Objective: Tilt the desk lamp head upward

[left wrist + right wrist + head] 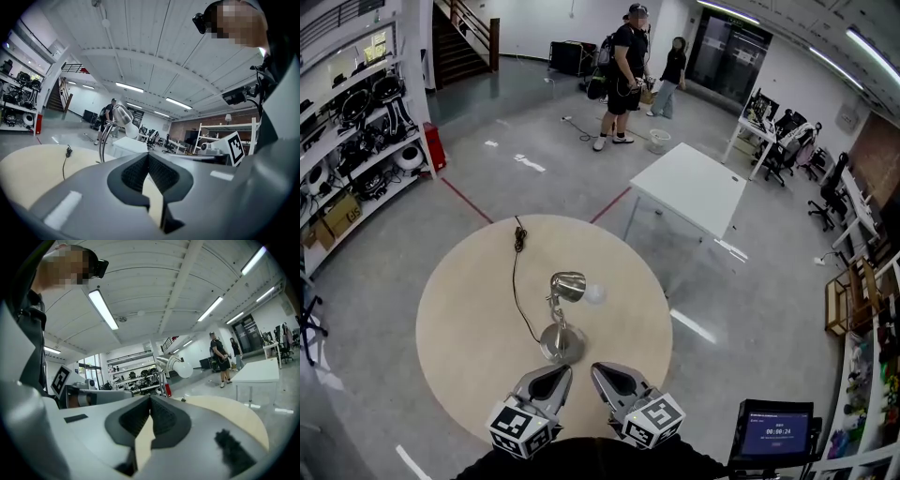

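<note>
Right now both hand-held grippers hover at the near edge of the round table [459, 309]. The left gripper [551, 377] and right gripper [609, 377] are side by side, each with its jaws pressed together on nothing. Just beyond their tips, at twelve o'clock, stands the desk lamp [559, 319]. Its round base [562, 343] is nearest them, and a thin stem rises to the lamp head [569, 285]. The head points toward three o'clock, with the white bulb [595, 294] poking out of the shade. The cord [517, 281] trails off toward eleven o'clock. My worry is that slender stem: pushing the head with nothing steadying the base could slide or topple the lamp. A closed tip could also knock the bare bulb.
</note>
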Demonstrator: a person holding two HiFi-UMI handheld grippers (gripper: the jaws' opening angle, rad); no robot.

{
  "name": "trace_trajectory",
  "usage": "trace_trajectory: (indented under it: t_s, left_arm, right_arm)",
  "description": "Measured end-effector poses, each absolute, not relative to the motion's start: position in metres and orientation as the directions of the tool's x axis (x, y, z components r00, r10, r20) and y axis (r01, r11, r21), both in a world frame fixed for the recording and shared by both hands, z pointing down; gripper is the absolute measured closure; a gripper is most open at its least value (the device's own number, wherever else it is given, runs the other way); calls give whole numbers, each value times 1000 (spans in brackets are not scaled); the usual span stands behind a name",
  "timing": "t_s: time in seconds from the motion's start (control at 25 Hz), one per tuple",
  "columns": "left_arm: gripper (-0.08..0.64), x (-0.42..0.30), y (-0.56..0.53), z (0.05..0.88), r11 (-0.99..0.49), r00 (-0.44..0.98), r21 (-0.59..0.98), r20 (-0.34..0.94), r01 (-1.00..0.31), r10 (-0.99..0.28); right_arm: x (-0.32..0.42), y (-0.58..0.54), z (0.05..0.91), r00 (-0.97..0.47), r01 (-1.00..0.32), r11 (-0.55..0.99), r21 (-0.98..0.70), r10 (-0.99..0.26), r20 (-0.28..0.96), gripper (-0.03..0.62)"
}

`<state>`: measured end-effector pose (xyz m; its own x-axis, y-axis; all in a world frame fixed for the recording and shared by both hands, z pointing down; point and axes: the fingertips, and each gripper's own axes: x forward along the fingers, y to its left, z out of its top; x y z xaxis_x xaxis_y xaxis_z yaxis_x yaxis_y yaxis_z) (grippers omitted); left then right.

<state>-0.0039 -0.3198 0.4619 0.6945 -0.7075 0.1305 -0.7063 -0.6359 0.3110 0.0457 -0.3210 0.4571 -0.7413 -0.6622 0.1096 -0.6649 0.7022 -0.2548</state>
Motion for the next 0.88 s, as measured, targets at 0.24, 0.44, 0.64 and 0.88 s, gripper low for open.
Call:
trace_trajectory:
  t_s: [0.24, 0.44, 0.64, 0.88]
  left_arm:
    - [554, -4, -317, 462, -637, 692, 297, 136, -711, -709]
    - [554, -4, -316, 461, -634, 692, 307, 141, -710, -708]
    - [554, -5, -319, 464, -632, 692, 309, 144, -711, -707]
    - [554, -3, -315, 463, -633, 694, 310, 147, -709, -705]
  right_arm:
    - [45, -319, 446, -737, -671, 706, -226, -669, 98, 588]
    - [41, -320, 440, -736, -674, 709, -205, -670, 102, 588]
    - [41, -321, 445, -737, -673, 709, -209, -669, 102, 588]
    - [41, -317, 445, -740, -669, 713, -210, -664, 105, 588]
